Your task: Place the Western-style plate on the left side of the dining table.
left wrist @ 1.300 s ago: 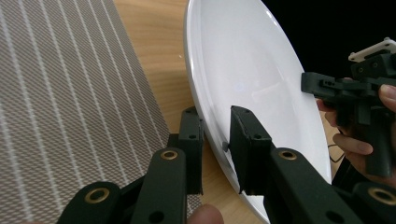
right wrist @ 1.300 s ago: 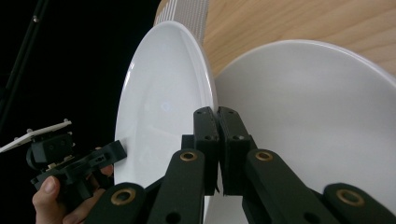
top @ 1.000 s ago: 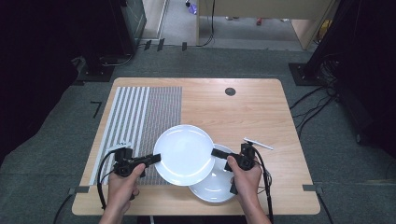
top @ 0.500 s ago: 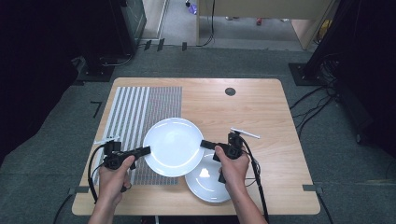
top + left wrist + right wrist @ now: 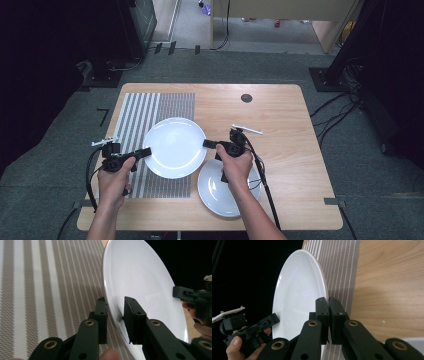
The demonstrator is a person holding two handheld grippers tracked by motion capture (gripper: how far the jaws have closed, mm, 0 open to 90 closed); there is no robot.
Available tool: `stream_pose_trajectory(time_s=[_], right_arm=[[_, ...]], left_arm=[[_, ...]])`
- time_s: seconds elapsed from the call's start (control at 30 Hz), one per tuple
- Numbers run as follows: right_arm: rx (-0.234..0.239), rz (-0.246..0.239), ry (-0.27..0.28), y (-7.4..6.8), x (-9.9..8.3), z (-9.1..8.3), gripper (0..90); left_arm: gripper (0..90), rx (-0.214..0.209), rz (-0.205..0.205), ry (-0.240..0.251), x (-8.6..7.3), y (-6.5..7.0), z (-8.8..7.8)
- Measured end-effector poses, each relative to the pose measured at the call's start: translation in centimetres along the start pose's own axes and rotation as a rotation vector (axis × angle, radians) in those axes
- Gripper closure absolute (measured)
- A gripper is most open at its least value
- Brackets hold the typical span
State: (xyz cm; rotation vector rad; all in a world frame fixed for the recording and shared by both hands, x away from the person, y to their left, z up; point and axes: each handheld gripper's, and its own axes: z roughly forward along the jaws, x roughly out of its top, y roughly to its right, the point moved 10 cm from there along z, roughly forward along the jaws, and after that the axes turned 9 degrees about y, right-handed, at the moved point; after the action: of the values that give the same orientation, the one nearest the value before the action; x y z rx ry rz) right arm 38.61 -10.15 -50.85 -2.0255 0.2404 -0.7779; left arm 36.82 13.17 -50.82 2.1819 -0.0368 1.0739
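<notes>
In the high view, the round white ceramic plate (image 5: 175, 147) hangs between the left hand-held gripper (image 5: 145, 151) and the right hand-held gripper (image 5: 207, 144), each pinching an opposite rim so the load stays level over the striped woven placemat (image 5: 134, 110) on the wooden bench (image 5: 280, 110); a second white plate (image 5: 212, 197) lies under the right hand. In the left gripper view, the jaws clamp the plate (image 5: 140, 282) edge. In the right gripper view, the jaws press nearly together on the thin rim (image 5: 323, 290).

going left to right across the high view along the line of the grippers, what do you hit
left gripper → striped mat → held plate → right gripper → white stick → bare table. The second plate, nearer the person, lies under the right hand and is left out.
</notes>
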Motion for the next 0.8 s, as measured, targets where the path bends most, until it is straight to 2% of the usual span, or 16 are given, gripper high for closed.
stream_pose_trajectory(time_s=[0.23, 0.33, 0.37, 0.4, 0.43, 0.47, 0.57, 0.6, 0.7, 0.73, 0.8], right_arm=[[-0.009, -0.003, -0.034, -0.6, 0.4, 3.0, 88.2], [-0.001, 0.017, -0.053, -0.9, 0.3, 4.6, 88.3], [-0.001, 0.017, -0.053, -0.9, 0.3, 4.6, 88.3], [0.002, 0.041, -0.069, -0.8, 0.2, 5.6, 88.3], [0.002, 0.041, -0.069, -0.8, 0.2, 5.6, 88.3], [-0.006, 0.049, -0.073, -0.6, 0.1, 6.4, 88.1], [-0.014, 0.057, -0.075, -0.4, 0.1, 7.3, 88.1], [-0.025, 0.063, -0.086, -0.2, -0.1, 8.2, 88.0], [-0.031, 0.072, -0.096, 0.0, -0.2, 9.0, 88.1], [-0.037, 0.071, -0.101, 0.1, -0.3, 9.8, 88.1], [-0.043, 0.07, -0.102, 0.2, -0.2, 10.0, 88.1]], left_arm=[[73.1, 0.044, -0.008, 0.009, 1.1, -2.1, -0.3], [73.9, 0.048, -0.049, 0.028, 1.7, -3.4, -0.5], [74.3, 0.048, -0.049, 0.028, 1.7, -3.4, -0.5], [74.4, 0.059, -0.054, 0.03, 1.9, -4.1, -0.4], [74.4, 0.059, -0.054, 0.03, 1.9, -4.1, -0.4], [74.2, 0.088, -0.061, 0.034, 2.0, -4.9, -0.2], [73.8, 0.105, -0.065, 0.032, 2.0, -5.6, 0.0], [73.7, 0.12, -0.072, 0.029, 2.0, -6.4, 0.2], [73.6, 0.129, -0.088, 0.031, 2.0, -7.1, 0.4], [73.5, 0.138, -0.103, 0.027, 1.9, -7.9, 0.7], [73.5, 0.136, -0.114, 0.029, 1.9, -8.2, 0.8]])
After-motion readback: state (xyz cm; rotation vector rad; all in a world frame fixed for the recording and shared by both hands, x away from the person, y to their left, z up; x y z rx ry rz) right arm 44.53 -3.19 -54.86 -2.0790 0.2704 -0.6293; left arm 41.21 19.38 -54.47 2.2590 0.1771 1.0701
